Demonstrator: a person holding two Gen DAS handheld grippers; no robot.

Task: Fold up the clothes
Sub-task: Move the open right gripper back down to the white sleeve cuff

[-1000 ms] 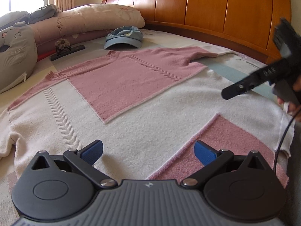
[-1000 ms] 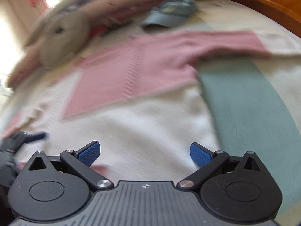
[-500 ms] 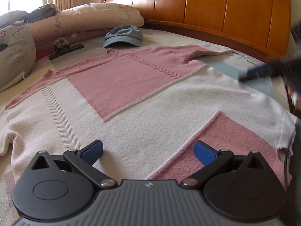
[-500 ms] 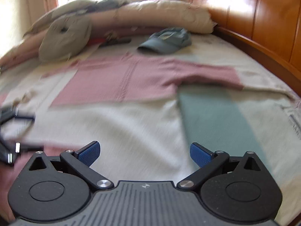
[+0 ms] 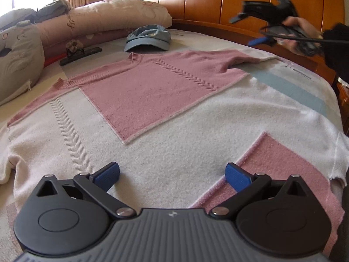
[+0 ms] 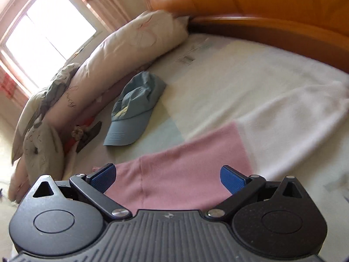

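Fingers [image 5: 113, 175] on your left gripper [image 5: 172, 174] stand wide apart with nothing between them, hovering low over the hem end of the sweater [image 5: 174, 118]. Your right gripper [image 6: 169, 178] is spread just as wide and empty, up near the headboard [image 5: 240, 2], looking down at the far sleeve [image 6: 218, 152]. That pink-and-cream sweater lies flat and face up on the bed [image 5: 294, 83], collar away from you toward the blue cap [image 5: 148, 38], hem right under your left fingers, so its long axis runs straight ahead of the left gripper. Both sleeves stretch out sideways. Your right hand [image 5: 303, 35] is clearly the nearer one to that right sleeve, which reaches off toward the headboard; your left sits closest to the hem. I'd judge the sleeve is the right gripper's reach.
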